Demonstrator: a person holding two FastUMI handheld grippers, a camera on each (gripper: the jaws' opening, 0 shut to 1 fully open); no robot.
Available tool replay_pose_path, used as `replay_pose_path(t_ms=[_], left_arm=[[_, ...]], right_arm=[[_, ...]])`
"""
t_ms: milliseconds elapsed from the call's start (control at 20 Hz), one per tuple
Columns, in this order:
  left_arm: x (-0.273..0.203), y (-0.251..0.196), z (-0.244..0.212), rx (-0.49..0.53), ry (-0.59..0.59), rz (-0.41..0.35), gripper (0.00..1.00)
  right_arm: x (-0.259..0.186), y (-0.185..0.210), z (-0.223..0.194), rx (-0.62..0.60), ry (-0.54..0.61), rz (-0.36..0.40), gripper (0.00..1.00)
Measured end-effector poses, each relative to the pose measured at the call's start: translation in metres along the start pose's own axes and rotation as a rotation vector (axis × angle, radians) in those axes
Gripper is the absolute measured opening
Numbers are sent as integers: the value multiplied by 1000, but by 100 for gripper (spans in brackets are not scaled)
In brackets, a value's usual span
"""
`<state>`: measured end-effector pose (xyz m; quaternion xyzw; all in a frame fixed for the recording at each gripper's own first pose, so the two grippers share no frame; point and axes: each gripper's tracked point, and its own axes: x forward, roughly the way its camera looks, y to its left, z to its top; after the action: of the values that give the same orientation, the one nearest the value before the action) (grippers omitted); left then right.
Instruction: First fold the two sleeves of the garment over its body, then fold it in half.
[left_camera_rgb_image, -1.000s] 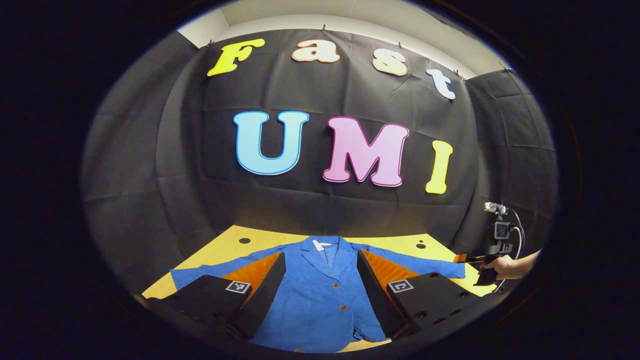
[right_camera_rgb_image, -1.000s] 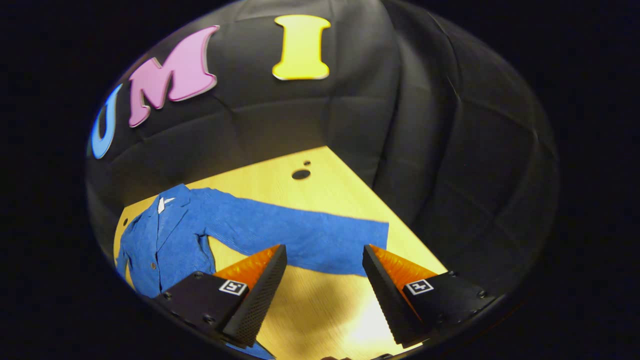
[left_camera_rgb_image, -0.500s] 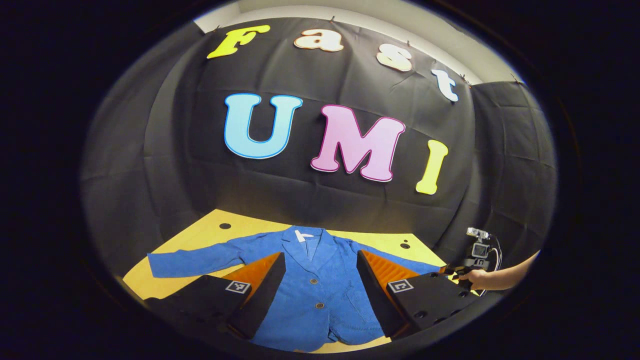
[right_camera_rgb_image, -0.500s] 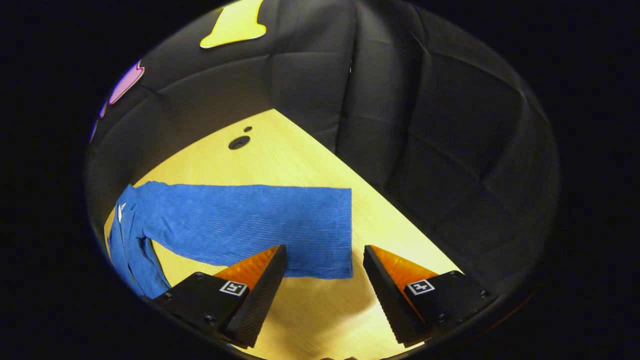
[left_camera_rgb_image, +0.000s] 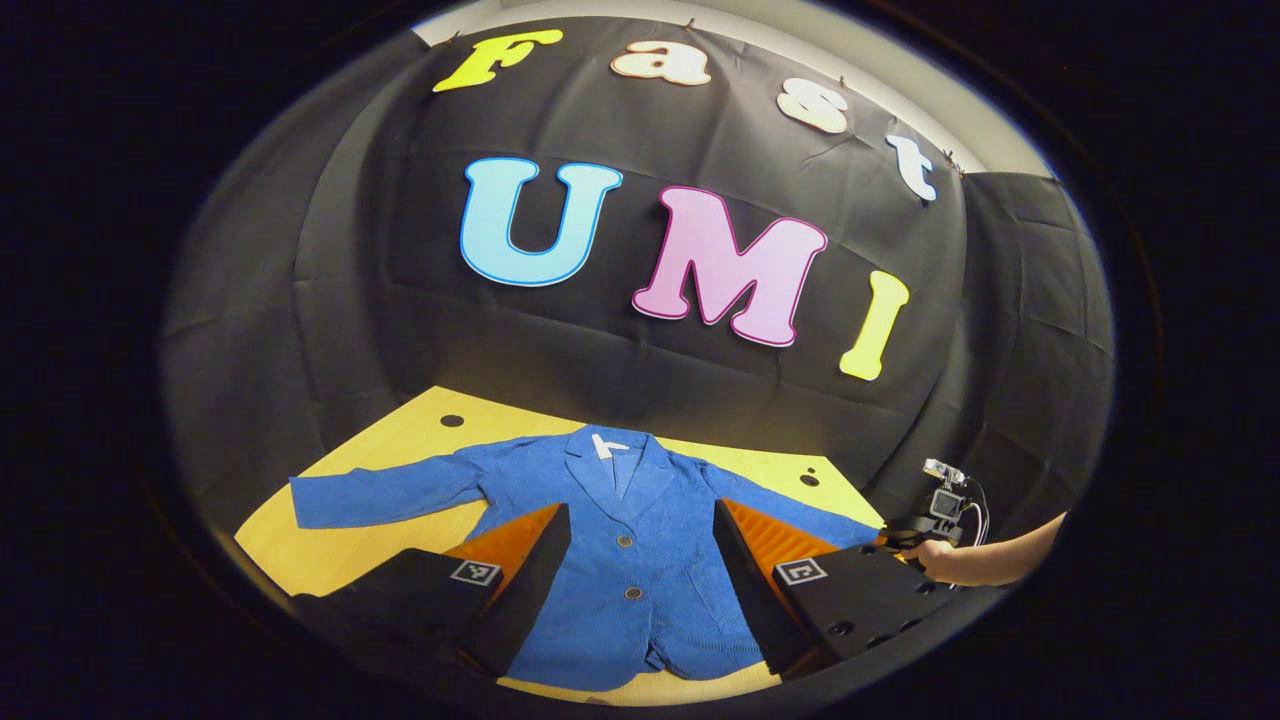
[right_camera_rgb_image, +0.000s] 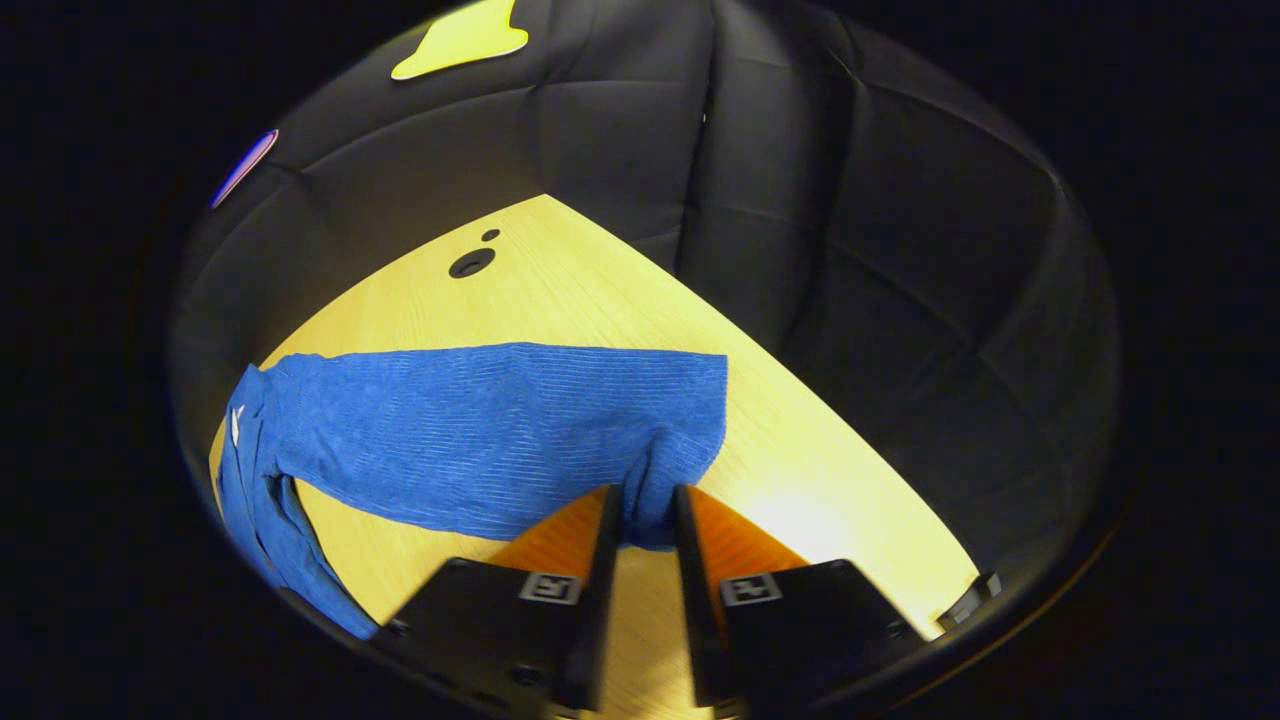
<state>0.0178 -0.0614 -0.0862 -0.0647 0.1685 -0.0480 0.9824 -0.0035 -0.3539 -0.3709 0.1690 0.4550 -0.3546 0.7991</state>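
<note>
A blue buttoned jacket (left_camera_rgb_image: 622, 520) lies flat on the yellow wooden table (left_camera_rgb_image: 395, 455), collar toward the far wall, one sleeve (left_camera_rgb_image: 380, 495) stretched out to the left. My left gripper (left_camera_rgb_image: 640, 545) hovers open above the jacket's front, nothing between its fingers. In the right gripper view the other sleeve (right_camera_rgb_image: 480, 430) lies across the table, and my right gripper (right_camera_rgb_image: 645, 520) is shut on the near corner of its cuff, the cloth bunched between the fingers. In the left gripper view that gripper (left_camera_rgb_image: 935, 515) and the hand holding it sit at the far right.
Black cloth walls close in the table on the far and right sides. Small round holes (right_camera_rgb_image: 470, 263) mark the table top near its back corners. Bare wood (right_camera_rgb_image: 800, 470) lies to the right of the cuff up to the table's edge.
My right gripper has closed on the sleeve's cuff, pinching the cloth that lay flat between its open fingers. The left gripper stays open and has tilted slightly, the jacket sitting a bit higher in its view.
</note>
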Motion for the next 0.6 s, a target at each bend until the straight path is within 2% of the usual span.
replay_pose_path(t_ms=[50,100,150,300,400,600], left_arm=[[0,1,0,14,-3,3,82],[-1,2,1,28,-7,6,82],[-1,3,0,32,-9,8,82],[-3,8,-5,16,3,21,82],[-8,18,-1,2,-9,43,82],[-16,43,-2,5,-23,104,82]], right_arm=[[0,3,-1,5,4,14,19],[1,8,-3,2,4,46,16],[1,12,-4,-18,0,72,8],[-15,26,0,-45,-24,133,5],[-37,57,26,-61,-130,195,5],[-103,139,53,-252,-226,356,4]])
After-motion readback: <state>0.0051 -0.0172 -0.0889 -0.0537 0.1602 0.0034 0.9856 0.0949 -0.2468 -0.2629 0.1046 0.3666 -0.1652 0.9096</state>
